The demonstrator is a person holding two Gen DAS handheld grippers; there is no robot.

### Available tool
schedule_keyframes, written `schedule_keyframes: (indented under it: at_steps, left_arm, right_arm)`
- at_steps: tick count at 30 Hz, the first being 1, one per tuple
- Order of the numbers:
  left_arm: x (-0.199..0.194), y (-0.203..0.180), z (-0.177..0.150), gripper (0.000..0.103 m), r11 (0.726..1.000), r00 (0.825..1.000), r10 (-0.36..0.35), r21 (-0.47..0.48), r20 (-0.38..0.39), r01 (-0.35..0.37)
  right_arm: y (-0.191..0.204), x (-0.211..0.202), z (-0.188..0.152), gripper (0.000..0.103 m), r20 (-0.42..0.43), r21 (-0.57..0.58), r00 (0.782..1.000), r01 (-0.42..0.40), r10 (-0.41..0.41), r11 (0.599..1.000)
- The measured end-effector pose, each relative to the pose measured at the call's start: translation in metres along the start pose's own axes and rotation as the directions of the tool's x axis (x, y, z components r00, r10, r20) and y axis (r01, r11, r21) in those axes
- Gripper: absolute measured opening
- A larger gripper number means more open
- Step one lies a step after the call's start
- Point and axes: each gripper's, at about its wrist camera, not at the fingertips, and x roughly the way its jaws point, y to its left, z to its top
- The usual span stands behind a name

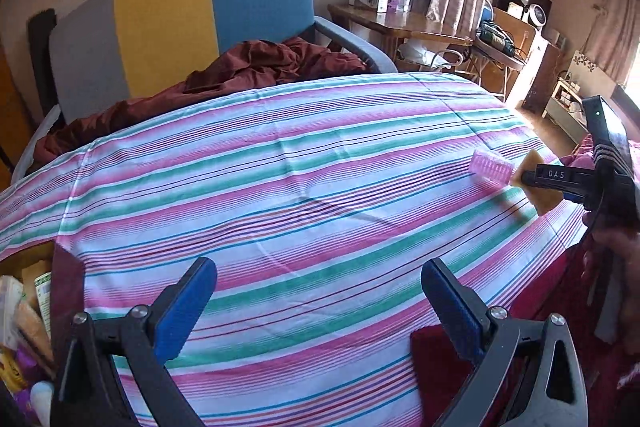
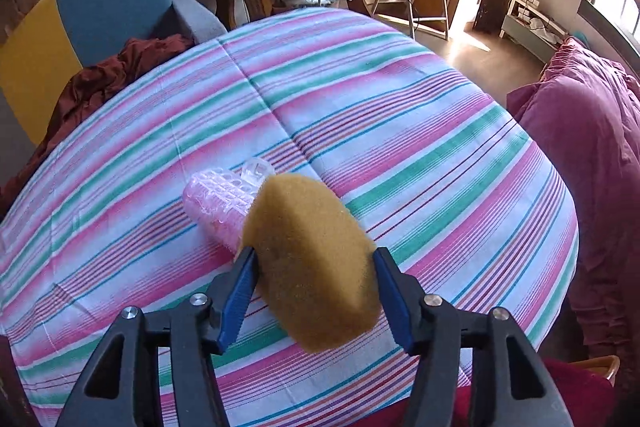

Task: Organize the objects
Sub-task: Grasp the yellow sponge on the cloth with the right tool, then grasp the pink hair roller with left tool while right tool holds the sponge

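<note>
I am gripping a yellow sponge (image 2: 316,267) in my right gripper (image 2: 316,291); left gripper (image 1: 320,303) hanging open, empty; pink roller (image 2: 218,211) lying unsorted on the striped cloth (image 2: 400,131).

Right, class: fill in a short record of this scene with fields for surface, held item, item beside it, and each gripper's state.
surface: striped pink, green and white cloth
held item: tan-yellow foam sponge, between the right gripper's pads
beside it: pink bristly plastic roller, lying on the cloth
right gripper: shut on the sponge
left gripper: open, nothing between its jaws
</note>
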Motion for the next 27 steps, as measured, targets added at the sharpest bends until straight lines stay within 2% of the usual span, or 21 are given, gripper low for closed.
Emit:
schedule_keyframes:
  at_steps: [2,5,9,15,22,27]
  left_arm:
    - [0.012,-0.016,0.010,0.103,0.999,0.999,-0.044,0.013,0.000,0.044]
    - [0.032,-0.045,0.025,0.103,0.992,0.992,-0.126,0.032,-0.002,0.126]
    - [0.058,-0.089,0.047,0.103,0.974,0.975,-0.220,0.061,0.006,0.219]
    - [0.100,-0.155,0.074,0.103,0.946,0.969,-0.246,0.219,0.004,0.239]
    - [0.152,-0.193,0.086,0.103,0.927,0.966,-0.239,0.274,-0.100,0.258]
    - [0.165,-0.210,0.082,0.103,0.906,0.959,-0.259,0.316,-0.115,0.283]
  right_arm:
    - [-0.008,-0.015,0.002,0.058,0.073,0.040,0.996,-0.059,0.056,0.997]
    - [-0.021,-0.033,0.005,0.058,0.180,0.098,0.979,-0.116,0.097,0.988]
    - [-0.035,-0.036,0.009,0.058,0.222,0.177,0.969,-0.147,0.106,0.973]
    - [-0.062,-0.040,0.013,0.059,0.291,0.294,0.954,-0.167,0.078,0.941]
    - [-0.070,-0.042,0.012,0.059,0.312,0.330,0.947,-0.178,0.071,0.927]
    - [-0.072,-0.042,0.013,0.059,0.315,0.335,0.946,-0.188,0.078,0.923]
